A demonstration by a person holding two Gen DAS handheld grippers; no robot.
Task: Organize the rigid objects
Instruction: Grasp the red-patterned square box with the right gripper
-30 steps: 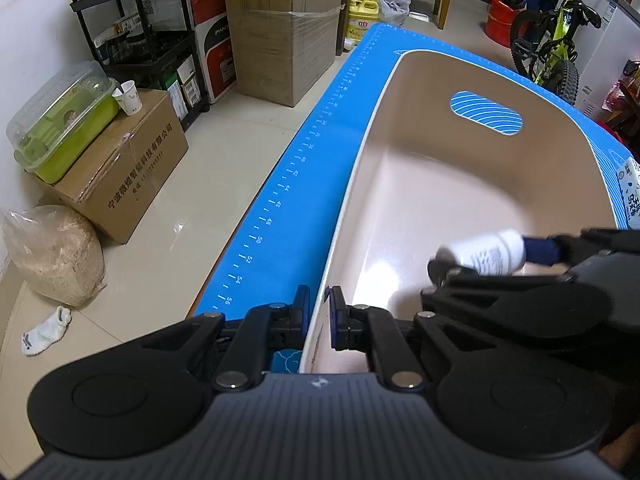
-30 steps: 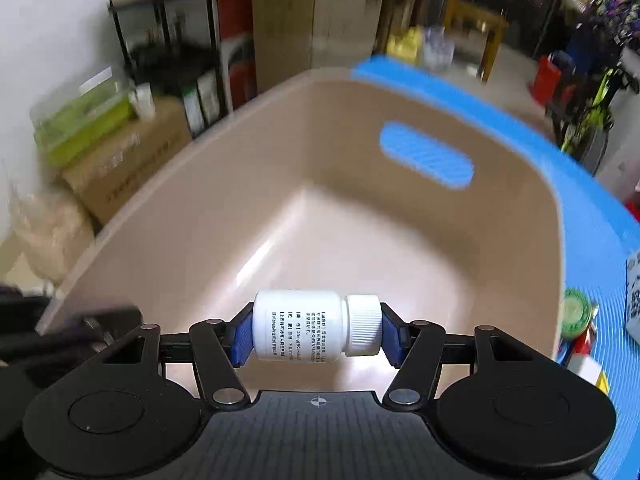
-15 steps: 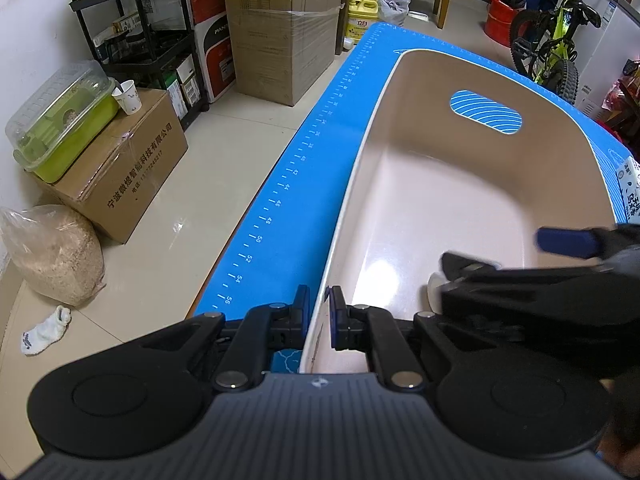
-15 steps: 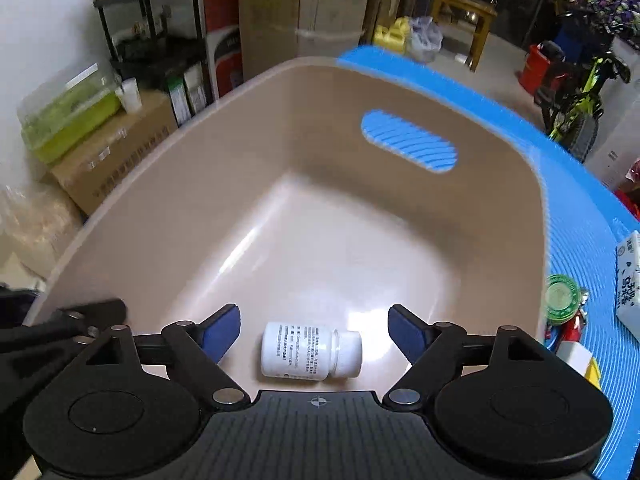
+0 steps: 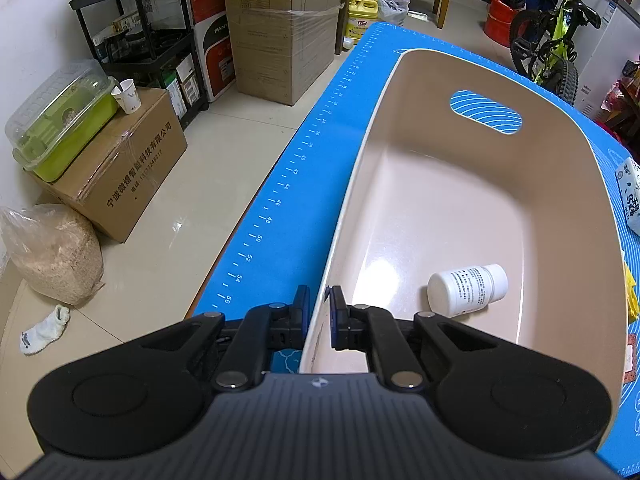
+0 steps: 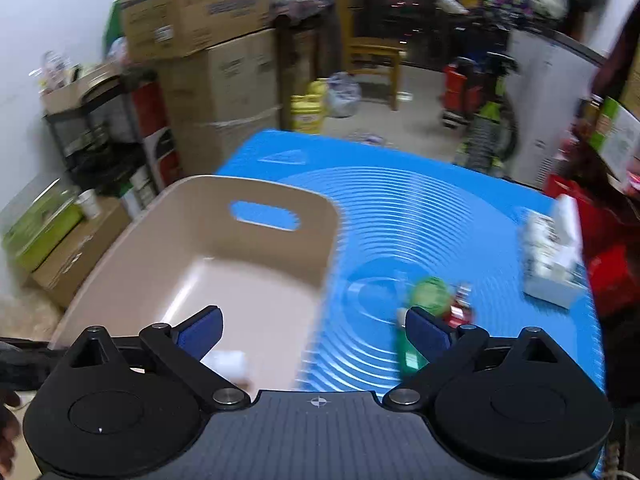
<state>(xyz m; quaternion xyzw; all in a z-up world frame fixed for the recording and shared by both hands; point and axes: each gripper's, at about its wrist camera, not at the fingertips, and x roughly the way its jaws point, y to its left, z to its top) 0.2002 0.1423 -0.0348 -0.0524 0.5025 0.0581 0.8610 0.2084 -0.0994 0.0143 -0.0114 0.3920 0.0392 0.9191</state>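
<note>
Counting first: one beige tub (image 5: 560, 184), one white pill bottle (image 5: 466, 289), one blue mat (image 5: 288, 184) under it all.
Loose stuff on the mat: one green round tin (image 6: 430, 295), a blurry red thing touching it, one white carton (image 6: 554, 256) near the mat's right edge. That view is smeared, so I can't swear there's nothing more in the pile.
Bottle: lying on its side on the tub floor, near the tub's near end, cap toward the right wall.
Left gripper (image 5: 318, 312): pinched down on the tub's near-left rim, one pad outside, one inside. The bottle lies just to the right of it, not touching.
Right gripper (image 6: 314, 330): spread wide and the jaws are opening, nothing between them. It's over the tub's right wall, one finger over the tub and one over the mat.
Bottle from the right gripper: low in that view, a white blur in the tub under my left finger (image 6: 200, 330), well clear of the pads.
</note>
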